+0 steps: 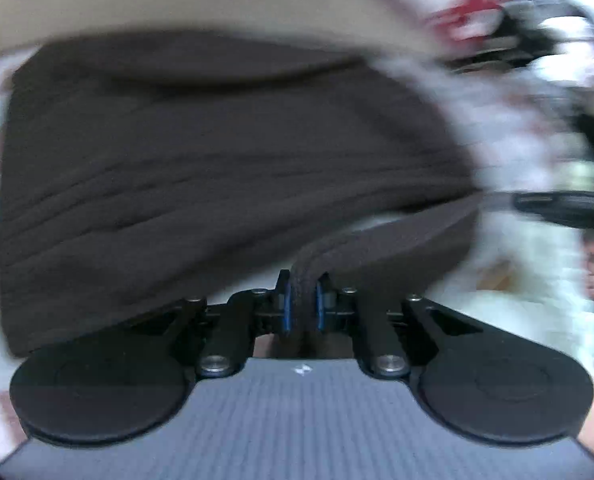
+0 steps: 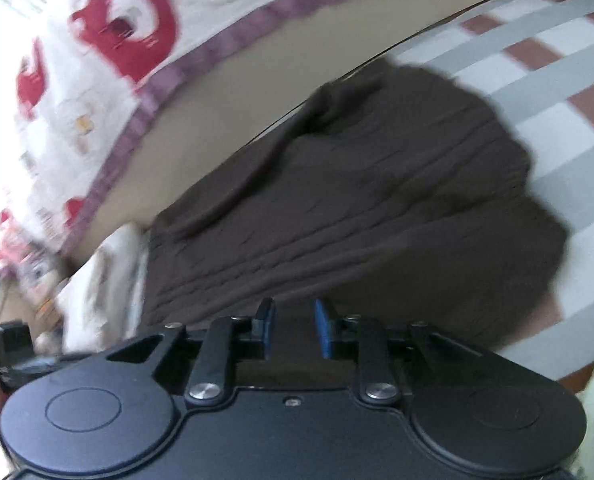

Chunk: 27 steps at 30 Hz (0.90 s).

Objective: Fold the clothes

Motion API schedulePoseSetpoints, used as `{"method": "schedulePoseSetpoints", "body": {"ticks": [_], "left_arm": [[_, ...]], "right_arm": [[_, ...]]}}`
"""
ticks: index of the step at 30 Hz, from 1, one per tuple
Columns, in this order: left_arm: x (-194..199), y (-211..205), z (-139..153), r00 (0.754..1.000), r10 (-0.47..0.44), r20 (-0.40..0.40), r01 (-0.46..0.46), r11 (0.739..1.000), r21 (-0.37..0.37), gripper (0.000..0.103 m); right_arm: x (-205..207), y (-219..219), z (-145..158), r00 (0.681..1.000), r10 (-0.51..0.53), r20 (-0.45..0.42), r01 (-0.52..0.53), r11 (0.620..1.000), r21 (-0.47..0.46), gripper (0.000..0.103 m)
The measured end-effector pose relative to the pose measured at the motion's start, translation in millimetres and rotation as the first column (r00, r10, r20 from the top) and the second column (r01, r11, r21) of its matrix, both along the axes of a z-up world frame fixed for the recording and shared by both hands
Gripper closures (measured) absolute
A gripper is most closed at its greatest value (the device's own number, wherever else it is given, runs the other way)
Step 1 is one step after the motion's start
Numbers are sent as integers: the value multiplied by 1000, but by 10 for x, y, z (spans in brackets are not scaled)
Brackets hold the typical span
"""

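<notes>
Brown knit garment [image 1: 217,152] fills most of what we see, spread on a bed w/ a checked sheet [image 2: 545,92] of white, grey and rust squares; a beige headboard or wall band runs behind it, and a white blanket w/ red print [image 2: 109,32] sits beyond that. Going left to right: our left claw [image 1: 303,304] is pinched nearly closed on a thick folded edge of the garment, cloth squeezed between the blue pads and rising in a ridge straight ahead of the jaws, so this claw has the hem in hand. Rest of the garment lies ahead and to the left of that claw in its view, long pleat lines running roughly crosswise. Left wrist view is badly smeared, esp. at its right side, where we make out a dark rig and part of a hand, prob. our other gripper, but can't be sure. Our right claw [image 2: 295,326] has jaws parted a little, nothing pinched betw. the pads; brown cloth lies just beneath and ahead of it, whether touching we can't tell. In that view the garment stretches away up and to the right, long axis on a diagonal. Judging by this, the left hand is the one carrying the fold; right is nearer the flat body and free to pin or re-grab.
</notes>
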State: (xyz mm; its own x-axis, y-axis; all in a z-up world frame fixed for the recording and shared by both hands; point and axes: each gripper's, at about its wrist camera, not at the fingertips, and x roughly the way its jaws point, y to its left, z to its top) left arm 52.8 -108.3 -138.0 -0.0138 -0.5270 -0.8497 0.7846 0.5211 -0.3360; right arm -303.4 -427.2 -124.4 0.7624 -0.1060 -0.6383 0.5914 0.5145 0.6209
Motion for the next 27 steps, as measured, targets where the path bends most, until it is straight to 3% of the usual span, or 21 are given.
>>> {"method": "schedulePoseSetpoints", "body": {"ticks": [4, 5, 7, 8, 10, 13, 14, 15, 17, 19, 23, 25, 27], "left_arm": [[21, -38, -164, 997, 4, 76, -5, 1000, 18, 91], [-6, -45, -179, 994, -3, 105, 0, 1000, 25, 88], [-59, -59, -207, 987, -17, 162, 11, 999, 40, 86], [-40, -39, -218, 988, -12, 157, 6, 999, 37, 85], [21, 14, -214, 990, 51, 132, -56, 998, 33, 81], [213, 166, -116, 964, 173, 203, -181, 983, 18, 81], [259, 204, -79, 959, 182, 215, -187, 982, 2, 77], [300, 239, -43, 957, 184, 224, -185, 983, -16, 60], [368, 277, 26, 949, 174, 264, -170, 985, -40, 36], [357, 232, 72, 913, 107, 393, -117, 993, 1, 35], [269, 152, 102, 793, -129, 596, 64, 990, 129, 34], [205, 135, 69, 758, -275, 592, 201, 961, 190, 31], [136, 126, 7, 744, -405, 532, 323, 914, 245, 30]], "right_arm": [[-123, -170, 102, 989, -94, -110, 74, 982, -172, 74], [-146, -206, 127, 982, -118, -145, 83, 971, -226, 70], [-186, -287, 145, 963, -166, -211, 92, 943, -320, 52], [-203, -332, 138, 953, -187, -239, 94, 930, -355, 51], [-250, -433, 64, 945, -202, -259, 108, 935, -337, 50], [-331, -581, -78, 937, -230, -263, 152, 946, -285, 45], [-387, -623, -142, 939, -243, -245, 179, 950, -254, 45], [-443, -675, -202, 939, -261, -225, 210, 951, -227, 44], [-500, -772, -311, 940, -281, -192, 246, 951, -185, 41], [-527, -874, -426, 942, -281, -183, 254, 955, -155, 39], [-434, -919, -581, 934, -270, -235, 229, 956, -185, 39], [-395, -913, -638, 946, -248, -210, 214, 962, -170, 39], [-346, -912, -701, 956, -233, -178, 209, 967, -142, 39]]}}
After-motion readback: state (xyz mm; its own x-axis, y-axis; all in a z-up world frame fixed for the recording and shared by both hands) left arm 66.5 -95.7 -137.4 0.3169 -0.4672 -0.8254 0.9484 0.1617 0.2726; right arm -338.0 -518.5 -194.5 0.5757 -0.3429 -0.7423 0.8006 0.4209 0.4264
